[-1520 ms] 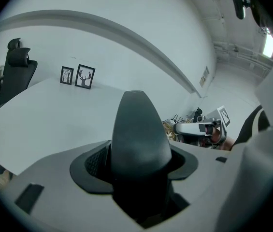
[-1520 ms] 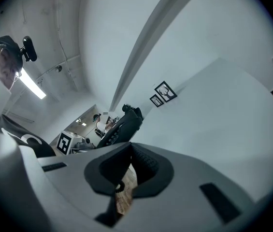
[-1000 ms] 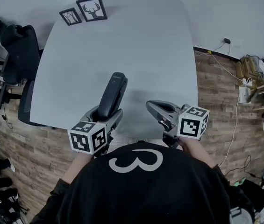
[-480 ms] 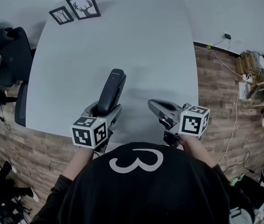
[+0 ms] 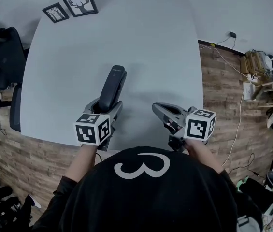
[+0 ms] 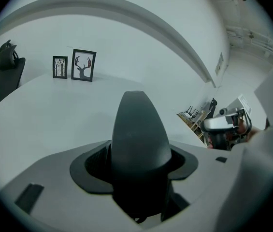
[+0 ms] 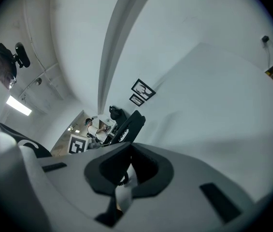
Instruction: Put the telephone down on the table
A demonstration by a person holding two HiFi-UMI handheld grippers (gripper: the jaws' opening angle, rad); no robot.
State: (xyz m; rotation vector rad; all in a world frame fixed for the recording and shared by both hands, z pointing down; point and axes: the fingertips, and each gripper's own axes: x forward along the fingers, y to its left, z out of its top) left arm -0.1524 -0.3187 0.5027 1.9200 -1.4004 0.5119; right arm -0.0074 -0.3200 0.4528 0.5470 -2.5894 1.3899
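- The left gripper (image 5: 105, 111) is clamped on the near end of the telephone (image 5: 112, 87), a dark handset wedged between its two pads.
- The telephone points away from the person over the near-middle of the desk (image 5: 141, 42). From the right gripper view it tilts, far end higher. Whether any part touches the desk I cannot tell.
- The right gripper (image 5: 159, 109) sits just right of the left one, well clear of the telephone, with its jaws drawn together on nothing.
- Both grippers hover just inside the near edge of the desk, which runs right under the person's hands.
- The pale desk top lies bare and wide beyond the telephone, to the far side and to both sides.
- The only things on it are at the far left corner: a deer picture (image 5: 79, 2) and a smaller tree picture (image 5: 55, 12), standing side by side, well apart from the telephone.
- The desk's left edge slants outward toward the near side, and a black chair (image 5: 3, 50) stands against it.
- The right edge drops to a wooden floor (image 5: 223, 95), with clutter (image 5: 257, 66) by the far right wall.
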